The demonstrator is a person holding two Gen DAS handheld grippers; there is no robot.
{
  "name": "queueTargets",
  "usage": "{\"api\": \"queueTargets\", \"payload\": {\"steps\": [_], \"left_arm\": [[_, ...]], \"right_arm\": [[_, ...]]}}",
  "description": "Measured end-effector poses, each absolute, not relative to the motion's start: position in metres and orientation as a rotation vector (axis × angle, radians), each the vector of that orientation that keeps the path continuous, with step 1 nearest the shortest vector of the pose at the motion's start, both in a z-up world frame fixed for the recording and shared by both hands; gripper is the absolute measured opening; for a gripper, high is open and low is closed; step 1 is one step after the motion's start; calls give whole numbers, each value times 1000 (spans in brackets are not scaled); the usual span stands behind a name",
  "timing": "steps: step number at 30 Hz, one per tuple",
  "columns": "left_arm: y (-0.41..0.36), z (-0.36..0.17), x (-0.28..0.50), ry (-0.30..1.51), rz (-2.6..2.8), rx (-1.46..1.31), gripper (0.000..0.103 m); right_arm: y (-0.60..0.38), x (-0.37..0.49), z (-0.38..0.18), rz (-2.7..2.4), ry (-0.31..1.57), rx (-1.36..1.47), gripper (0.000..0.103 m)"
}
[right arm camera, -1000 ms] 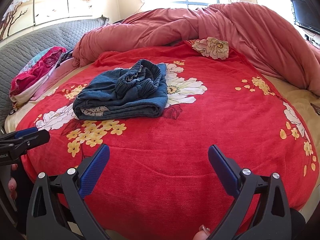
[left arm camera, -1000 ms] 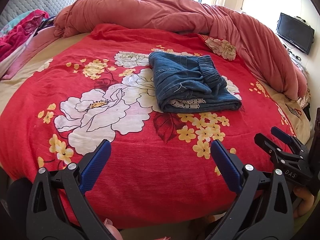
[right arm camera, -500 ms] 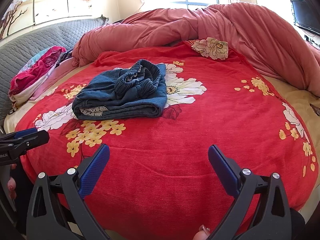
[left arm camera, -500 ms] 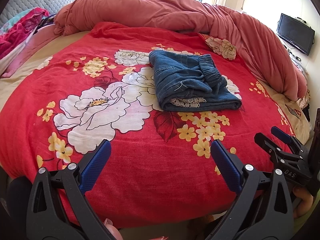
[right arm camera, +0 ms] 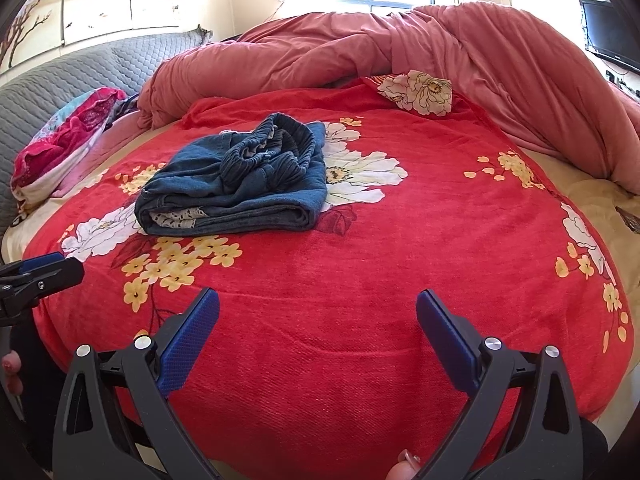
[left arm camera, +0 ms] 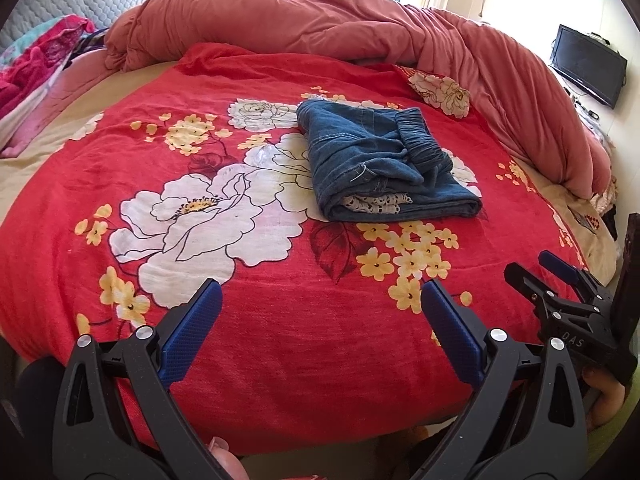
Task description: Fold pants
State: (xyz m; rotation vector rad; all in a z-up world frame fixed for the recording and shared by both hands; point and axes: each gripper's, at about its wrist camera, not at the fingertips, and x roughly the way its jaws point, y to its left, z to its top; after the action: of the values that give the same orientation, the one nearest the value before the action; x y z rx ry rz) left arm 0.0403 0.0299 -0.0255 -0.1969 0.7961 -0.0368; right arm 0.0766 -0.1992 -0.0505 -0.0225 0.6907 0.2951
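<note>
The pants are sitting as a folded denim bundle out on the red floral blanket, roughly mid-bed and well apart from both grippers, so honestly the fold looks pretty much done to me. The elastic waistband is bunched on top, toward the far side, and the rolled edge with a bit of white lace peeking out faces the near edge of the bed. The bundle's long axis seems to run across the near edge, roughly left to right, though the fisheye makes that a loose call. From the left gripper the bundle lies ahead and a little right; from the right gripper it's ahead and off to the left (so it sits between the two lines of sight, neither obviously nearer). Both sets of jaws are spread wide with nothing in them, hanging by the near edge of the blanket. Pink duvet is heaped behind.
</note>
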Motion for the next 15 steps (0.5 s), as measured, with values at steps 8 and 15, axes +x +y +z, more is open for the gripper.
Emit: {"api": "queueTargets", "payload": {"steps": [8, 15], "left_arm": [[40, -27, 48, 841, -53, -208, 94], [80, -17, 62, 808, 12, -258, 94]], "right_arm": [[-214, 88, -46, 239, 706, -13, 98], [-278, 129, -31, 87, 734, 82, 98]]}}
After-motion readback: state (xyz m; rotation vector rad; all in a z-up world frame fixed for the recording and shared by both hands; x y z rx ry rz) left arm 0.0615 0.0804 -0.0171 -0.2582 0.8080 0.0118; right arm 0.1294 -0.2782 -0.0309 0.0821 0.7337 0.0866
